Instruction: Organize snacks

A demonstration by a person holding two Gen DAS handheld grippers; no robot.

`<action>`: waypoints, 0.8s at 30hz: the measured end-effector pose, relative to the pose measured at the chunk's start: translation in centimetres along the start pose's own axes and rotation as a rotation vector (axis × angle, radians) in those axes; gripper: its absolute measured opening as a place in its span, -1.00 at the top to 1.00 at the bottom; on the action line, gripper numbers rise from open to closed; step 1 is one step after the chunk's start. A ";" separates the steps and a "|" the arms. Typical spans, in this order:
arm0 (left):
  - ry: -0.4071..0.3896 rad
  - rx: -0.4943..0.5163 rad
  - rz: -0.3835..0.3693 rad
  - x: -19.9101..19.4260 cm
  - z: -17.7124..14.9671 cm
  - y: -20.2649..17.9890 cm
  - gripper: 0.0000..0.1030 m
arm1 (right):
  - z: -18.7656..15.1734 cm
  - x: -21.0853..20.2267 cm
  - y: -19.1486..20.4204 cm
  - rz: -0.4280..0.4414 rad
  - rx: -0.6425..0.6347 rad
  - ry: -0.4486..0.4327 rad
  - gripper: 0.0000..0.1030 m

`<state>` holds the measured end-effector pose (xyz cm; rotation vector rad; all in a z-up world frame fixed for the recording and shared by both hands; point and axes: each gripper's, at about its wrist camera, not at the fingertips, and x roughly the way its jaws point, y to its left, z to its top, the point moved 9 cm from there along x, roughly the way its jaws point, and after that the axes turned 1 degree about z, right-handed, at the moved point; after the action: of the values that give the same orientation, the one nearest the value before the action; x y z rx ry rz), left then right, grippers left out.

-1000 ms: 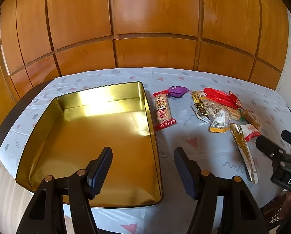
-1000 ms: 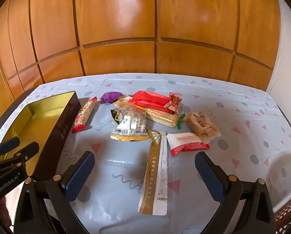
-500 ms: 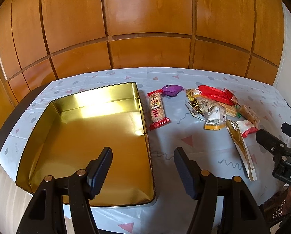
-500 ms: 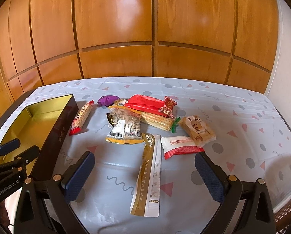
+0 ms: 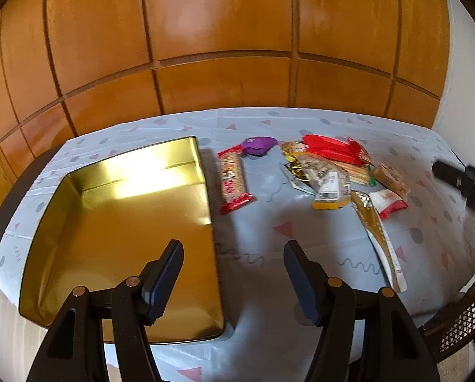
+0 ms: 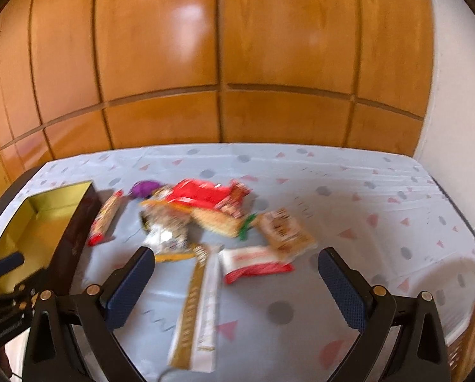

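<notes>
- Far left of the left wrist view: gold tin [image 5: 116, 229], interior bare, no snack in it yet; sits further left and smaller in frame than a second ago.
- Bottom centre of the same view: left gripper [image 5: 234, 273] hanging above the tin's right rim and the tablecloth [image 5: 269, 286], jaws moderately wide, nothing between them, same spread as a second back.
- Right of the tin: red-ended cereal bar [image 5: 234, 180] just beside the wall, purple candy [image 5: 258, 145] at its top end.
- Centre right: snack pile [image 5: 329, 168], wrappers overlapping, none lifted.
- Lower centre of the right wrist view (blurred throughout): long gold-and-white sachet [image 6: 196, 312] and red-and-white packet [image 6: 256, 262] between the spread fingers of the right gripper [image 6: 237, 289], jaws wide, empty.
- Pile sits lower and closer to the right fingers than a second ago; reads as an approach for the first pick, sorting not yet begun.
</notes>
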<state>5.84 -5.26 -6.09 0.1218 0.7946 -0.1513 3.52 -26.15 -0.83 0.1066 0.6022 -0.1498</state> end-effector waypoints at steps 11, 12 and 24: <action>0.139 -0.002 -0.249 2.3 0.5 -5.1 -0.29 | 4.4 1.4 -11.0 -0.109 0.073 0.001 -1.00; 0.155 0.013 -0.246 2.5 0.5 -5.8 -0.29 | 4.4 1.9 -12.3 -0.105 0.088 0.019 -1.00; 0.262 0.228 -0.334 5.7 0.4 -16.5 -0.29 | 2.6 4.0 -14.7 -0.029 0.196 0.132 -0.82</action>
<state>7.04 -22.03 -10.76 0.2270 1.0544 -0.5514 5.72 -41.45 -1.87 0.2993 0.7205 -0.2314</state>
